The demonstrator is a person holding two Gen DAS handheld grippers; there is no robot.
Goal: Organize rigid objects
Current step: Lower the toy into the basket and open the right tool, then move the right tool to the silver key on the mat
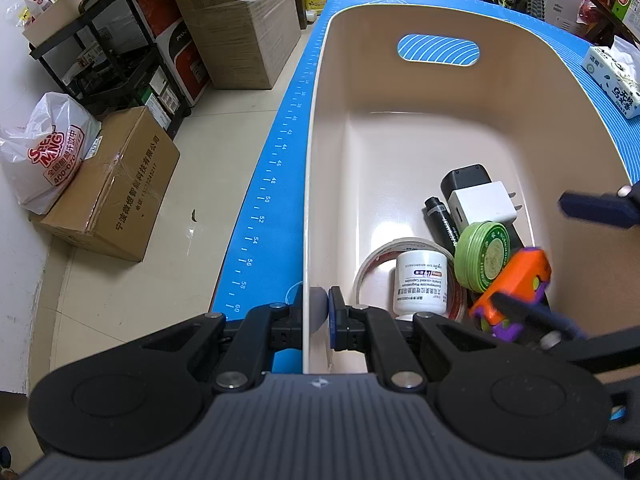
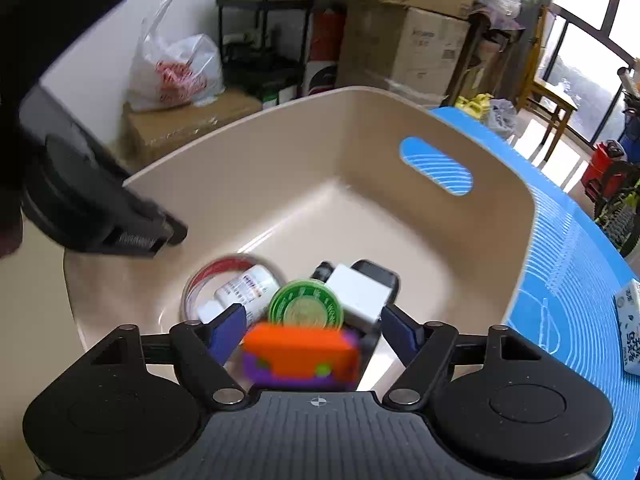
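A beige bin [image 1: 400,92] [image 2: 280,168] stands on a blue mat [image 1: 276,168]. My left gripper [image 1: 316,308] is shut on the bin's near-left wall, one pad on each side; the right wrist view shows it too [image 2: 160,236]. At the near end of the bin lie a tape roll [image 1: 372,268], a white bottle [image 1: 420,284], a green tin [image 1: 484,256], a white charger [image 1: 480,204], a black marker [image 1: 442,220] and a black box [image 1: 466,178]. My right gripper [image 2: 314,332] is open above them. A blurred orange and purple toy [image 2: 300,354] [image 1: 516,284] sits between its fingers with gaps on both sides.
A tissue pack [image 1: 616,80] [image 2: 630,328] lies on the mat right of the bin. Left of the table, on the floor, are cardboard boxes [image 1: 116,188], a white plastic bag [image 1: 44,152] and a black shelf [image 1: 108,60]. The bin's far half is bare.
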